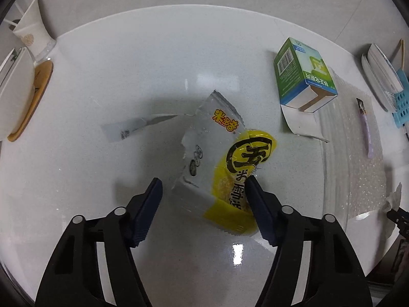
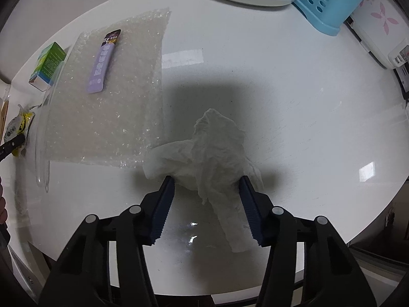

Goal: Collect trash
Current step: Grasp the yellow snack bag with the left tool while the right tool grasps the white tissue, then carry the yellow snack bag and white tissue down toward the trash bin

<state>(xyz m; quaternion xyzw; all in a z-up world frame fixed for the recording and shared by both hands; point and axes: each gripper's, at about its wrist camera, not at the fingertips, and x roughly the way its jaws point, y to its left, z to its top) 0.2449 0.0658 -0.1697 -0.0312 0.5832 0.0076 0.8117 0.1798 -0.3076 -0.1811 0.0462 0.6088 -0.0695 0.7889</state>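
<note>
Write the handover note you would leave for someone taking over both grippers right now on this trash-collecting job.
Left gripper: jaws astride the yellow snack wrapper, one pad touching, not clamped.
Right gripper: jaws astride the crumpled tissue, not visibly squeezing.
On the table: torn wrapper strip, green carton, purple sachet on bubble wrap.
Done: nothing collected yet.
Left: close both grips, bin those two, then the rest. No bin in view.
</note>
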